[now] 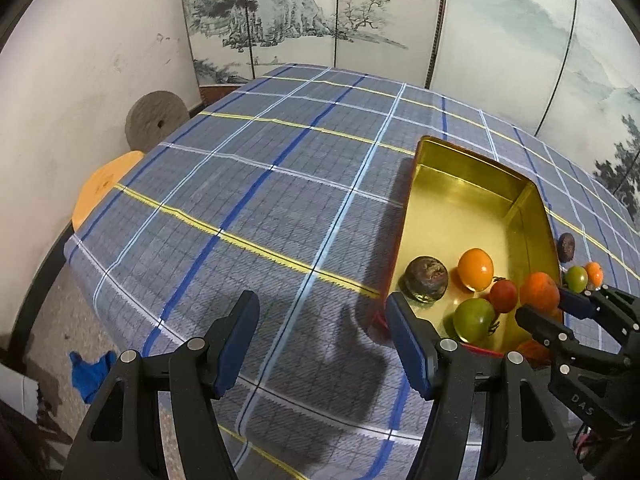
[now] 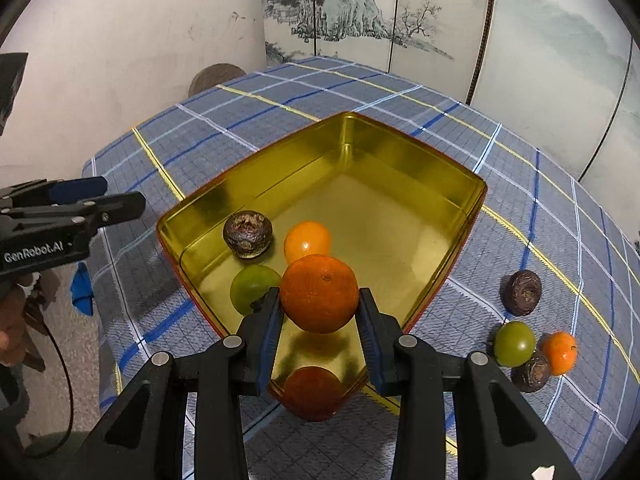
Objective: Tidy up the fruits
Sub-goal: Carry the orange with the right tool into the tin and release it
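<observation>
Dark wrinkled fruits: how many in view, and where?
3. One dark fruit in the gold tin, near its left wall. Two on the cloth right of the tin: one alone, one beside the green and orange fruits. Others may be hidden.

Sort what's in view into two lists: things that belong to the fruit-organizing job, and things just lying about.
Job:
- gold tin with fruit already in it
- orange in the right gripper's jaws, over the tin
- four loose fruits on the tablecloth right of the tin
- left gripper, jaws empty

Lying about:
- blue cloth on the floor
- stone disc by the wall
- orange stool
- painted screen
</observation>
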`<state>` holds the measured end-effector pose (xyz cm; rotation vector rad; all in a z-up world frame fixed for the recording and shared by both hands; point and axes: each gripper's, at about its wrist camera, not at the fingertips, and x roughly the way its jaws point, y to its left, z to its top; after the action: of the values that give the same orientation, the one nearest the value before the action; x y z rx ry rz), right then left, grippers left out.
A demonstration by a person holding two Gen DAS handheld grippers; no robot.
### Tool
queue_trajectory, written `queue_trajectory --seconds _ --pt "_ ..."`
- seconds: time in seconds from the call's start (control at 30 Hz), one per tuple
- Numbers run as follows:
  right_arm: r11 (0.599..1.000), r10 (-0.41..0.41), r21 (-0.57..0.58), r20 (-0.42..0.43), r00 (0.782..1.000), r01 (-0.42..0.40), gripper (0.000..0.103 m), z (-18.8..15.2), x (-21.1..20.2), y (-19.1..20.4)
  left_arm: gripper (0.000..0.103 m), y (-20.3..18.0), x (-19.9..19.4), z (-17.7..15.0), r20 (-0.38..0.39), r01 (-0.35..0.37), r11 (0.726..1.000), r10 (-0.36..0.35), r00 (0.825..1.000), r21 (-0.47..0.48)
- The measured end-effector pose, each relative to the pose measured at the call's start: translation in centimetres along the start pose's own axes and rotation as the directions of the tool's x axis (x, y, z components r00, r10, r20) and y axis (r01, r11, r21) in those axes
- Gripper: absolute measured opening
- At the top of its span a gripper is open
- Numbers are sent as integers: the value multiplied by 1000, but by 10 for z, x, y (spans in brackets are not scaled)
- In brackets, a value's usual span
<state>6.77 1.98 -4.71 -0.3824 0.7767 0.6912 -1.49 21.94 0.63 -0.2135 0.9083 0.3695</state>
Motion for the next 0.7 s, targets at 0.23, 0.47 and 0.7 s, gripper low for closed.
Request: queue_trajectory --seconds 0.23,0.47,0.7 --pt "1000 -7 1 -21 1000 7 34 -1 10 0 66 4 0 -1 2 -1 1000 1 1000 -6" --pt "1000 -10 3 -37 999 10 35 -2 14 0 66 -1 -3 -2 4 14 1000 -14 1000 12" --pt "1000 -16 5 -38 999 16 35 -4 16 1 66 -10 -5 -2 2 29 999 -29 1000 35"
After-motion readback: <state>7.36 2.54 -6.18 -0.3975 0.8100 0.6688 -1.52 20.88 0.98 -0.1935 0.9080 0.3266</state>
